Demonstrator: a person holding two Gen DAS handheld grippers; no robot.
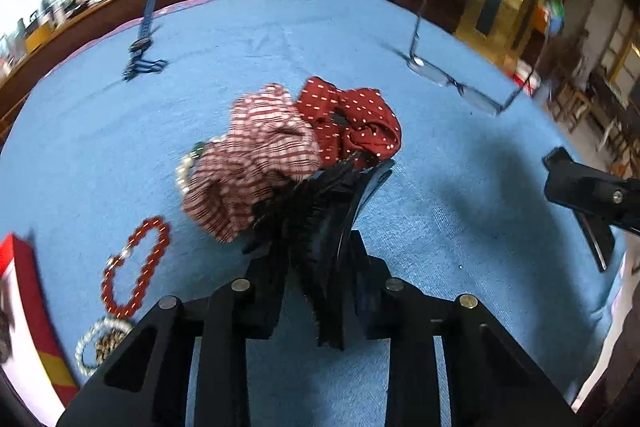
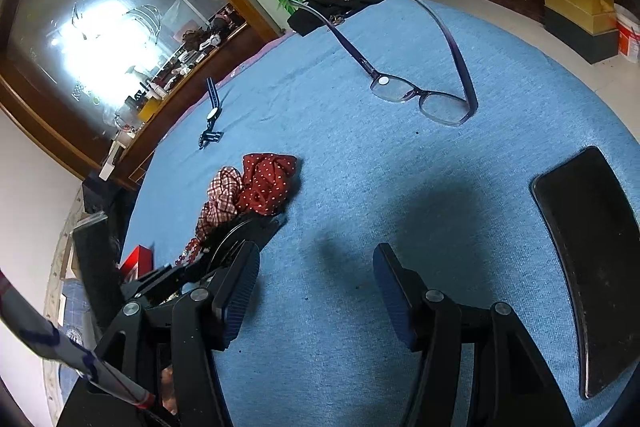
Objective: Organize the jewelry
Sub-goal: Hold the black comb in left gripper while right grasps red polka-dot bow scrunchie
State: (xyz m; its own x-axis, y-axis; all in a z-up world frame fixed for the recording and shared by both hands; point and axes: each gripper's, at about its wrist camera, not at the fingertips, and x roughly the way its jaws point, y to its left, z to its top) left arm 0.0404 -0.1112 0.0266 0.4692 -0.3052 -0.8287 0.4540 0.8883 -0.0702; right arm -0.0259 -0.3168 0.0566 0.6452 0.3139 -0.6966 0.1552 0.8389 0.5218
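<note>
Left wrist view showed the left gripper (image 1: 316,247) with its fingers clenched on a black hair clip (image 1: 320,211), beside 2 scrunchies, 1 checked (image 1: 256,155) and 1 dotted red (image 1: 356,119), on the blue surface (image 1: 440,187). A red bead bracelet (image 1: 136,267) lay near. The right gripper (image 2: 316,291) hung released above bare cloth, glasses (image 2: 420,99) beyond.
</note>
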